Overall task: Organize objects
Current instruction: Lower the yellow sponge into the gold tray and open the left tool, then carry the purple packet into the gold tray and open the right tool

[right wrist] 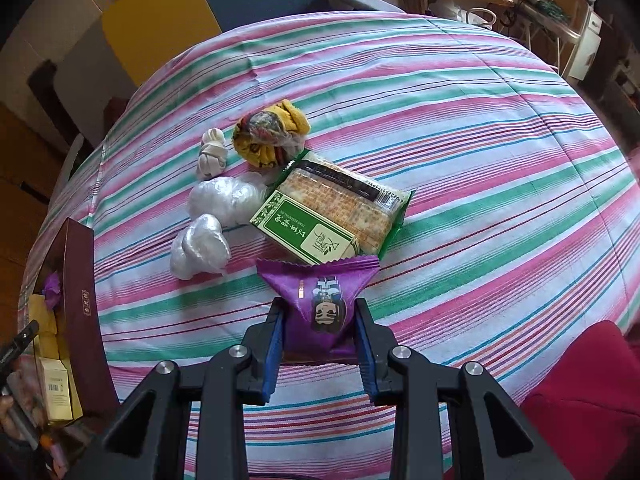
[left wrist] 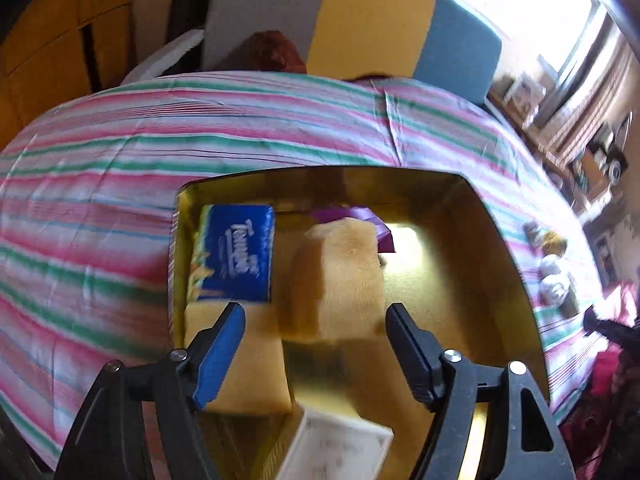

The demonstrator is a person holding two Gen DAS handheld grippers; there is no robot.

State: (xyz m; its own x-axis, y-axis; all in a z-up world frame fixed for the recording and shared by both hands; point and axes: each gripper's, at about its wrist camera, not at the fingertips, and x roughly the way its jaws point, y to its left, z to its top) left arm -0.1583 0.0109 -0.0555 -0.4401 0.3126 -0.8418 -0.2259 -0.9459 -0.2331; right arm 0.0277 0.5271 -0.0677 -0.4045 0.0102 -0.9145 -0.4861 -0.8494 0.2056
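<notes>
Purple snack packet (right wrist: 325,312): light, crinkly, slippery film, likely fragile contents; best taken across its puffed middle. Right gripper (right wrist: 320,344) is clenched on it there, above the striped cloth (right wrist: 480,160). Left gripper (left wrist: 316,328) hangs released, jaws wide, over the gold box (left wrist: 460,280); plush toy (left wrist: 340,276) lies inside.

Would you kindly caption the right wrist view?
Right hand-held gripper clamps a purple snack packet above the striped bedcover.

Both wrist views look steeply down, sharing the striped cloth (left wrist: 100,168) and box (right wrist: 80,304).
</notes>
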